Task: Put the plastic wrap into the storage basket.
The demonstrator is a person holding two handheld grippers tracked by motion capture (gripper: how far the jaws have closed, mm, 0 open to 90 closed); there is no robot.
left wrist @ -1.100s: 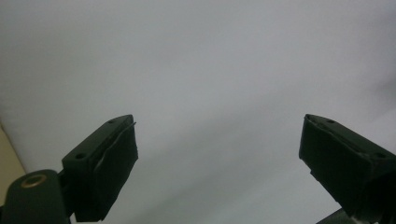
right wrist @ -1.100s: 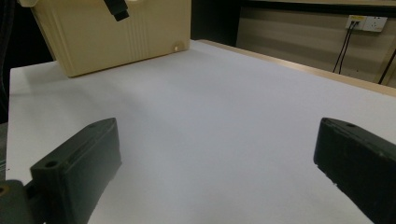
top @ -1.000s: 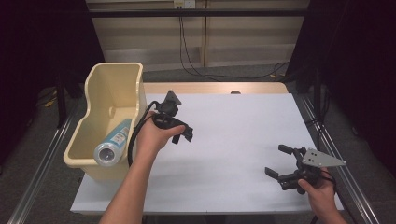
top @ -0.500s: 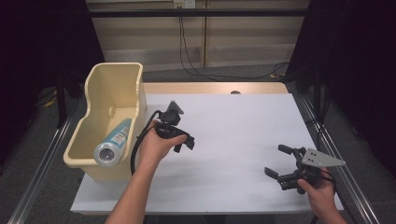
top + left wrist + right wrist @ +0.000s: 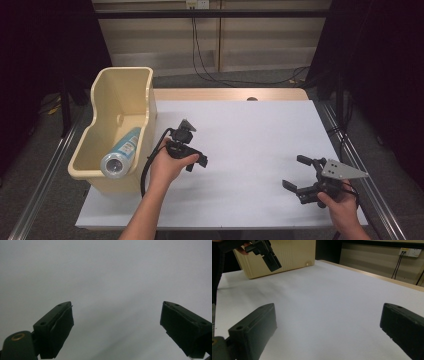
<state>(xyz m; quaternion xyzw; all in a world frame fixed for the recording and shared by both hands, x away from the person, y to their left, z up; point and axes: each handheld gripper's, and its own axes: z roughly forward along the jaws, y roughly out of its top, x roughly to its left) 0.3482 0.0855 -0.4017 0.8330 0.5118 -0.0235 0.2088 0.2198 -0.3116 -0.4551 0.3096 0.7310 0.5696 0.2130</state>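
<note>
The bottle [image 5: 121, 154] lies on its side in the cream bin [image 5: 134, 81] at the desk's [image 5: 260, 130] left edge. Both the left tool [image 5: 192, 159], just right of the bin, and the right tool [image 5: 300, 179], near right, are released and empty. Its round body could roll from a pinch, and the bin wall may block the jaws.

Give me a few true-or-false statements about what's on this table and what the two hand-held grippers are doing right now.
1. A bottle lies inside the cream bin. True.
2. The left gripper is clamped on the bottle. False: its jaws are wide apart with nothing between them, over the bare white table.
3. The right gripper is open. True.
4. The bin stands at the right edge of the table. False: it stands at the left edge.
5. The bottle stands upright. False: it lies on its side, slanted along the bin.
</note>
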